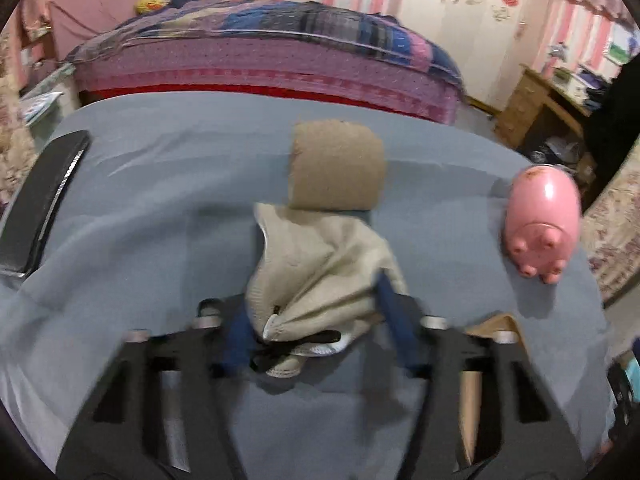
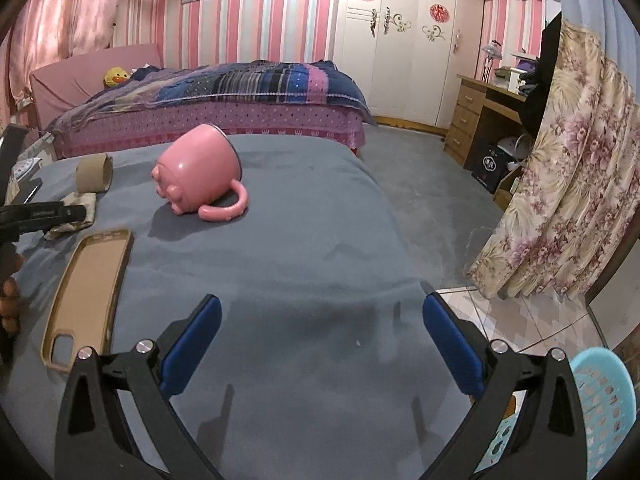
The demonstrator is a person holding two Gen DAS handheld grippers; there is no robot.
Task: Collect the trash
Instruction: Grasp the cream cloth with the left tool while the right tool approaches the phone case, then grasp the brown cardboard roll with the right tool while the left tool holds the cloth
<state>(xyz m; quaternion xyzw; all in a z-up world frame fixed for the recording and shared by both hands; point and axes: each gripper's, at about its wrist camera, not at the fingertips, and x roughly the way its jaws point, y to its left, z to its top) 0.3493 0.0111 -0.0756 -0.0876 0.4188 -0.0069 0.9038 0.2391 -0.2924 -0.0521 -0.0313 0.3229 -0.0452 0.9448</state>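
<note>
A crumpled beige cloth (image 1: 320,264) lies on the grey-covered table (image 1: 160,184). My left gripper (image 1: 316,308) is shut on it, one blue pad pressed against each side of the bunched fabric. Just behind the cloth lies a brown cardboard tube (image 1: 336,164) on its side. In the right wrist view the same cloth (image 2: 80,204) and tube (image 2: 94,172) sit at the far left, with the left gripper's black finger (image 2: 44,214) over the cloth. My right gripper (image 2: 320,340) is open above bare grey cover, with nothing between its blue pads (image 2: 192,344).
A pink pig mug (image 2: 200,172) lies tipped over mid-table. A beige phone case (image 2: 86,292) rests near the left front. A black flat object (image 1: 44,200) lies at the table's left edge. A light blue basket (image 2: 604,400) stands on the floor at the right, with a bed (image 2: 224,112) behind.
</note>
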